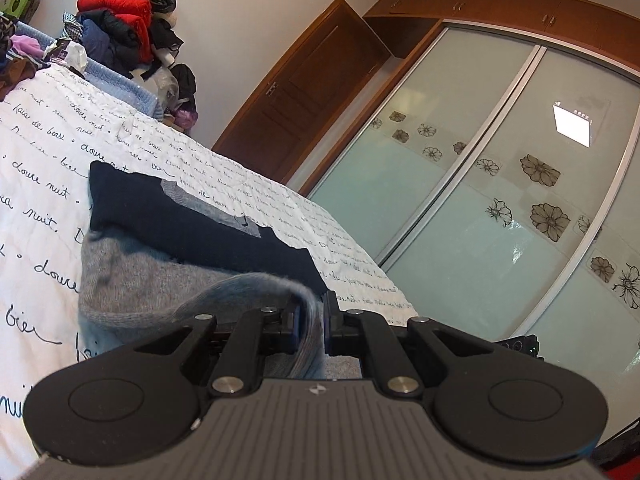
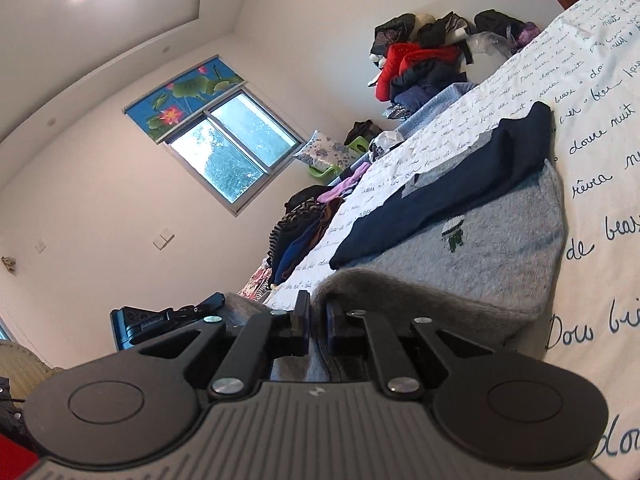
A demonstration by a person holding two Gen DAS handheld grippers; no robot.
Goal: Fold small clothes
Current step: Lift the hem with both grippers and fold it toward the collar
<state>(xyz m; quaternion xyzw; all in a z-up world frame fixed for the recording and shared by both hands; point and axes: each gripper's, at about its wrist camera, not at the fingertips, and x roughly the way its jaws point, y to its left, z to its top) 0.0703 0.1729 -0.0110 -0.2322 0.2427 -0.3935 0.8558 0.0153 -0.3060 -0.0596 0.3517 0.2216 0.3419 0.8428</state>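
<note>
A small grey knitted sweater [image 1: 132,280] with a navy upper part [image 1: 192,224] lies on the white bedcover with handwriting print [image 1: 40,160]. My left gripper [image 1: 311,316] is shut on the sweater's grey hem edge, lifted a little off the bed. In the right wrist view the same sweater [image 2: 488,256] shows a small embroidered figure and navy part [image 2: 460,188]. My right gripper [image 2: 318,320] is shut on another part of the grey hem, which folds up over its fingers.
A heap of red, dark and blue clothes [image 1: 124,28] sits at the bed's far end, also in the right wrist view [image 2: 424,64]. More clothes [image 2: 304,232] lie along the bed's edge. A wardrobe with sliding glass doors [image 1: 500,200] and a wooden door [image 1: 304,92] stand beyond.
</note>
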